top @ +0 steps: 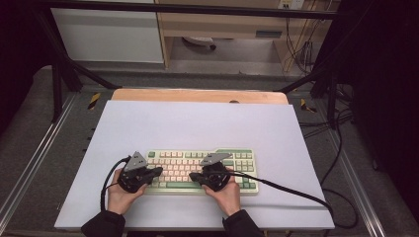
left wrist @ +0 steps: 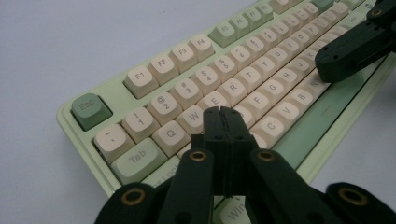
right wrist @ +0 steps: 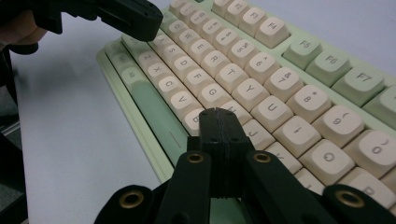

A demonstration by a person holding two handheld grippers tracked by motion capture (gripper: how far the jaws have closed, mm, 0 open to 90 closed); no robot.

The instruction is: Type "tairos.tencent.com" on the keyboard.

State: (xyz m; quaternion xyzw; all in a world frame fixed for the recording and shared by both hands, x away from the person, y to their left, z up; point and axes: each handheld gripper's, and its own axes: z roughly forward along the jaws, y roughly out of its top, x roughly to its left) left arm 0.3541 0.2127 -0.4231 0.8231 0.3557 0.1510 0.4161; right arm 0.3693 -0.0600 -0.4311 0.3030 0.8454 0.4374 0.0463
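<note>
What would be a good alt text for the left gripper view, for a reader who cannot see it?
A shut black left claw hangs over the letter keys of a pale green keyboard with cream keycaps, near the W and E keys. The other black claw is over the keys farther along, and the keyboard lies on a white table.

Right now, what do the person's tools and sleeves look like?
Both the left tool and the right tool are black with two flat jaws and brass-ringed pivots. Each carries a grey three-cornered plate on top and trails a black cable. The sleeves are dark.
</note>
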